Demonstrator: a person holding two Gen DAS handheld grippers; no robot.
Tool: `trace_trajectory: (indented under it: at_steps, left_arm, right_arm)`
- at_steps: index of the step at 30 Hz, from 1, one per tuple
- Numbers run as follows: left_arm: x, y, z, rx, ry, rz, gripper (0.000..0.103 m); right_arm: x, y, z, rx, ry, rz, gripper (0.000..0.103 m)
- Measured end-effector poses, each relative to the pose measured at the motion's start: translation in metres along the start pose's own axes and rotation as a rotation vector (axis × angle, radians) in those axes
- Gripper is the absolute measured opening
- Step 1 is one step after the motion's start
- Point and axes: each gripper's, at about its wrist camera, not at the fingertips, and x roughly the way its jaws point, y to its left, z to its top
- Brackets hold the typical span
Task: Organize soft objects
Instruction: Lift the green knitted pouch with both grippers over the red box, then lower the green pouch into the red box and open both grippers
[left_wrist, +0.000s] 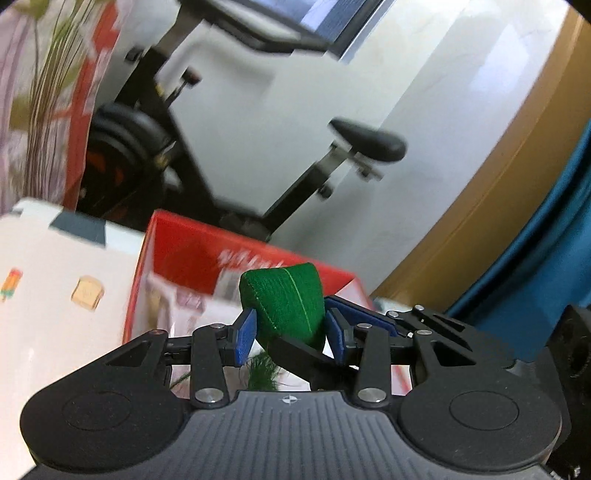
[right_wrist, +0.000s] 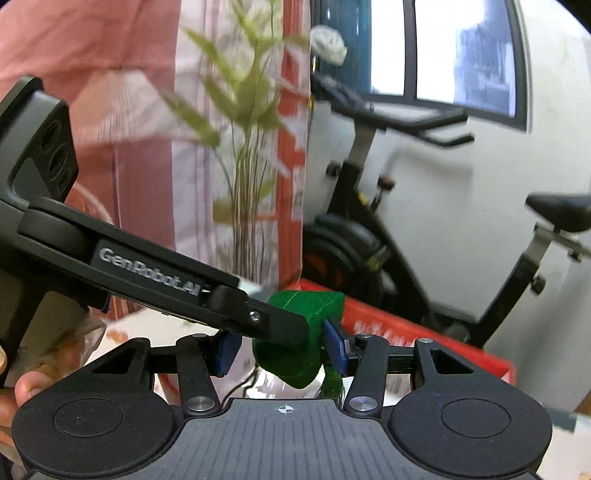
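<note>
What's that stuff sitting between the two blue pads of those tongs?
A green stuffed fabric piece, with a fringe hanging below. In the left wrist view it sits between the left tongs' blue pads; the right wrist view shows it too.

green stuffed fabric piece (left_wrist: 286, 304), wedge-shaped, with a pale stitched seam down its face and a loose green fringe hanging beneath. held aloft between blue pads, tilted, in front of a red box; seen likewise from the right wrist (right_wrist: 295, 354).

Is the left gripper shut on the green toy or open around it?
Shut: both blue pads of the left gripper press the green stuffed toy, held in mid-air.
</note>
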Motion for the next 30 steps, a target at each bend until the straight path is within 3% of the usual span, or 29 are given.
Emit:
trace_trajectory:
  at_steps: [7,14,30]
  left_arm:
    - [0.028,0.015,-0.01,0.008,0.066,0.041,0.043]
    - [0.013,0.002,-0.018,0.151,0.019,0.135,0.046]
    - [-0.055,0.002,-0.056,0.24,-0.041,0.26,0.047]
  right_arm:
    - [0.031,0.002,-0.035,0.048,0.108,0.003,0.046]
    - [0.036,-0.011,-0.054,0.104,0.176,-0.06,0.048]
    - [-0.043,-0.049,-0.088,0.289,0.054,-0.151,0.051]
